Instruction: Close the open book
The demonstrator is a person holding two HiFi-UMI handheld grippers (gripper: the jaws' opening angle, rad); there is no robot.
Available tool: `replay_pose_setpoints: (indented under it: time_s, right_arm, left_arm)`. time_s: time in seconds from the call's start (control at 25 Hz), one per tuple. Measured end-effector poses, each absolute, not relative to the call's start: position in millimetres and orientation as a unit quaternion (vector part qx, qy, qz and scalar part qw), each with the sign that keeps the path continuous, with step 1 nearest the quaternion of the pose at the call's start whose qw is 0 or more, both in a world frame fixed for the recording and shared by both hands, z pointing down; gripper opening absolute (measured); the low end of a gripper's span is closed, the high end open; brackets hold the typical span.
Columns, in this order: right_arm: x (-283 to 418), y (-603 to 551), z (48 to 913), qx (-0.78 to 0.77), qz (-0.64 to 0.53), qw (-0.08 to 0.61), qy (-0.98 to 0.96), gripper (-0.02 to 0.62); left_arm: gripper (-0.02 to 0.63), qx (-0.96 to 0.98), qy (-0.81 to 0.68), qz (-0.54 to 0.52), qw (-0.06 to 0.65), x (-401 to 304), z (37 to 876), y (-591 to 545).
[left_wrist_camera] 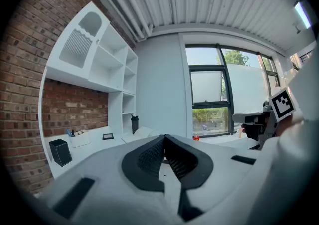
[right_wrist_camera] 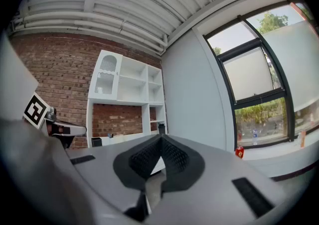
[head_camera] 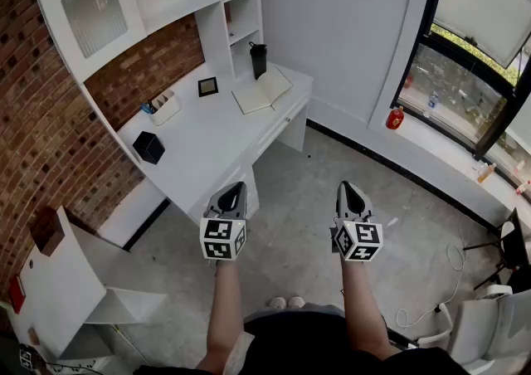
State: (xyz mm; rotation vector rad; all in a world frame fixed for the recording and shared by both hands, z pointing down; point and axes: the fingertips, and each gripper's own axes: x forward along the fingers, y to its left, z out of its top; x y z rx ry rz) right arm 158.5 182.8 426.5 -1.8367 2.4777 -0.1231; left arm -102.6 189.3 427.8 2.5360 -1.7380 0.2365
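Note:
The open book (head_camera: 262, 90) lies flat, pages up, near the far right corner of the white desk (head_camera: 217, 137); in the left gripper view the book (left_wrist_camera: 140, 133) shows as a pale shape just beyond the jaws. Both grippers hang over the grey floor, well short of the desk. My left gripper (head_camera: 236, 188) is shut and holds nothing; its tips meet in its own view (left_wrist_camera: 164, 137). My right gripper (head_camera: 348, 187) is also shut and empty, tips touching (right_wrist_camera: 160, 137). It points level toward the desk and wall.
On the desk stand a black bottle (head_camera: 258, 60) behind the book, a small black frame (head_camera: 207, 86), a white organizer (head_camera: 164, 106) and a black box (head_camera: 148, 147). A white cabinet (head_camera: 62, 286) lies low at the left. A red bottle (head_camera: 395, 119) sits on the window sill.

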Motion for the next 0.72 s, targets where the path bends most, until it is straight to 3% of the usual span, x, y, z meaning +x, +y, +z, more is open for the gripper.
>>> replay_pose_setpoints:
  time_s: [0.72]
  right_arm:
    - [162.7, 184.0, 430.4, -0.596, -0.048, 0.037, 0.801, -0.002]
  left_arm:
    - [0.009, 0.826, -0.557, 0.082, 0.034, -92.9, 433.9, 191.2]
